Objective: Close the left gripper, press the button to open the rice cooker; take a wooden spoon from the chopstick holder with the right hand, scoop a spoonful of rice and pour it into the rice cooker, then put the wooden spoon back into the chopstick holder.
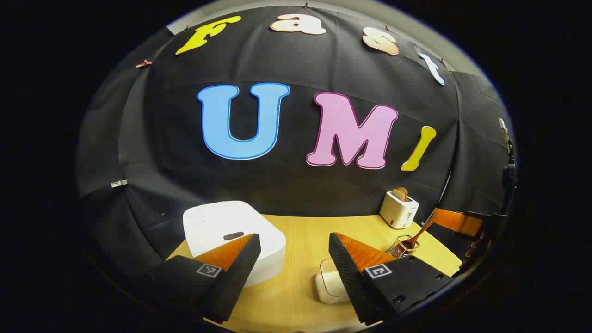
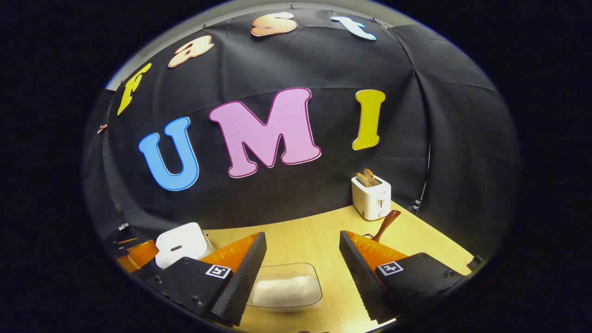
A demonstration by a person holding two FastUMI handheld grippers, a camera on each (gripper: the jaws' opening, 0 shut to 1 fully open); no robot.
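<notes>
Both tongs released, left tongs, right tongs, wooden table, black cloth wall

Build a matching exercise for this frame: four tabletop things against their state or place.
Things:
1. rice cooker
2. wooden spoon
3. toaster
4. clear container

States:
A. holds white rice
B. lid shut
C. bread slices poking out of the top
D. standing in the wire chopstick holder

Pairs: 1-B, 2-D, 3-C, 4-A
</notes>
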